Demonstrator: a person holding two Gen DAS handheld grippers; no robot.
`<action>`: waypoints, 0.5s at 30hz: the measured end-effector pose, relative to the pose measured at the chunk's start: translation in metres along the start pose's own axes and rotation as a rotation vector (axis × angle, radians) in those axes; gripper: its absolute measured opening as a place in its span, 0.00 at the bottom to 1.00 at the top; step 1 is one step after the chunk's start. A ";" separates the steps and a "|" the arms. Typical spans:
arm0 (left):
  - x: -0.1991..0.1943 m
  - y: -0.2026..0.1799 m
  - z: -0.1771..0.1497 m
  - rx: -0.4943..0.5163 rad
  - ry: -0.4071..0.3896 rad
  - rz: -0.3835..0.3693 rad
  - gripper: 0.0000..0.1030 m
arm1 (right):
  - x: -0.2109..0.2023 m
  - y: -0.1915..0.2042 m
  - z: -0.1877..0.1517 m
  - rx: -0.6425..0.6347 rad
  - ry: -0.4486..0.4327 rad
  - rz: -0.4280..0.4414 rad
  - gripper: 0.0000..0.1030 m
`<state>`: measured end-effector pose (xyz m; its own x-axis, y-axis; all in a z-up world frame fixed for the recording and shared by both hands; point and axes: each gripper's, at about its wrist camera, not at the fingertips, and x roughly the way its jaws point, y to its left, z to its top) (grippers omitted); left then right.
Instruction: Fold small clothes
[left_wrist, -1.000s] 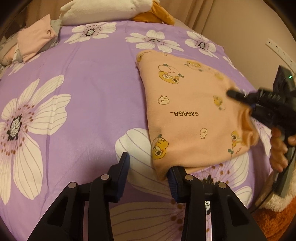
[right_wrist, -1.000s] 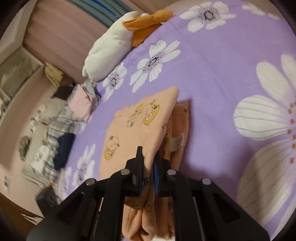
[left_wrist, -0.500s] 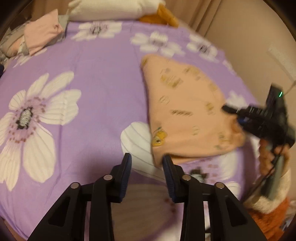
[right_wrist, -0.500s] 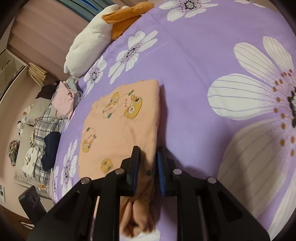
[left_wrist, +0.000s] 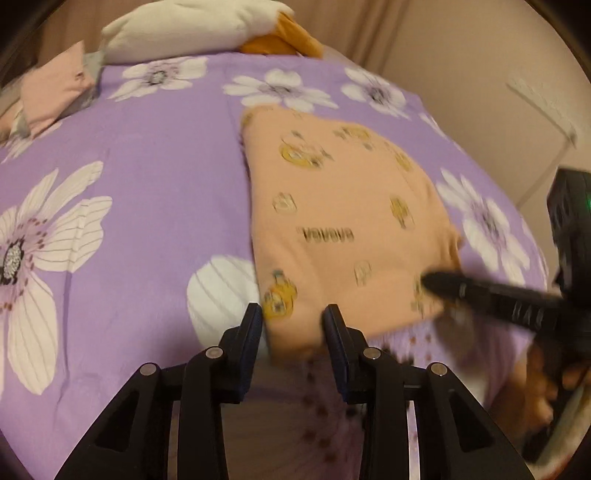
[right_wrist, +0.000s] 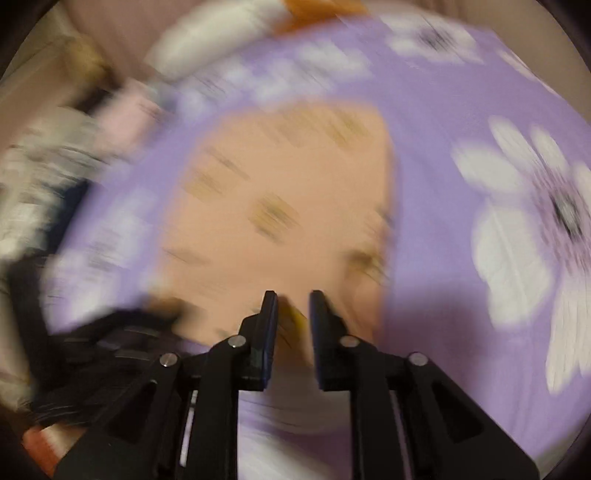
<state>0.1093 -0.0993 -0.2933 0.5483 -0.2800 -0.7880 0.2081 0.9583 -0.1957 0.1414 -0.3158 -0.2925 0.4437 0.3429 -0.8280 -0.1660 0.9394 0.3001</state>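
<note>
I see the folded peach garment (left_wrist: 343, 221) lying flat on the purple flowered bed cover (left_wrist: 147, 206), its near corner sitting between the fingers of my left tongs (left_wrist: 292, 325). Those jaws stand apart on either side of that corner and the pads do not press it. My right tongs (right_wrist: 293, 314) are at the garment's near edge; their jaws are closing with peach cloth between them, though blur hides whether the pads bite. Both tongs point steeply down at the bed. In the left view the right tongs reach in from the right side. The garment's long axis runs away from me toward the white pillow (left_wrist: 192, 29).
</note>
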 end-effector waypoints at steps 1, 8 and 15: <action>-0.003 0.001 -0.002 0.007 -0.003 -0.005 0.34 | -0.003 -0.005 -0.002 0.025 -0.026 0.030 0.09; -0.002 0.013 -0.001 -0.061 0.018 -0.060 0.34 | -0.029 -0.020 -0.011 0.059 -0.024 -0.147 0.19; -0.028 0.004 0.017 -0.089 -0.011 -0.156 0.34 | -0.057 -0.018 -0.002 0.047 -0.107 -0.149 0.20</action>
<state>0.1084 -0.0882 -0.2624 0.5239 -0.4260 -0.7376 0.2196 0.9042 -0.3663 0.1176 -0.3519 -0.2518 0.5517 0.1961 -0.8107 -0.0511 0.9781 0.2018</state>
